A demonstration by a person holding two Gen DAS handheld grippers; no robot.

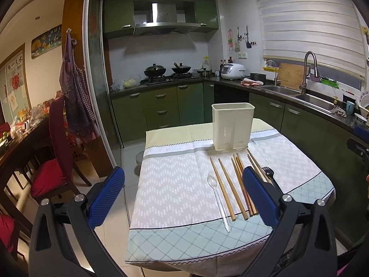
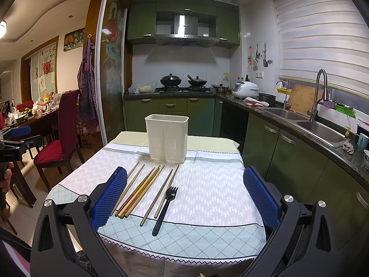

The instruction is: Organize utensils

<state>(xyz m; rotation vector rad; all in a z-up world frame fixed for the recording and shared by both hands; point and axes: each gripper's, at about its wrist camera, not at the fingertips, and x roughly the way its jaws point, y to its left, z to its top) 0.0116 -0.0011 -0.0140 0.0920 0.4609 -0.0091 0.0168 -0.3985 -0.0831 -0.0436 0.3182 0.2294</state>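
I hold both claws above the near edge of the bench (image 2: 207, 235), covered with a patterned cloth. The left claw (image 1: 184, 198) and the right claw (image 2: 184, 198) are both wide open and grip nothing. The wooden chopsticks (image 2: 140, 191), the black plastic fork (image 2: 164, 207) and the clear plastic spoon (image 1: 218, 200) lie side by side, handles toward me, I think for easy picking. The cream plastic utensil holder (image 2: 167, 136) stands upright just behind them, ready to receive them

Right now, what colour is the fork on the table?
Black. The fork shows best in the right wrist view, lying beside the chopsticks.
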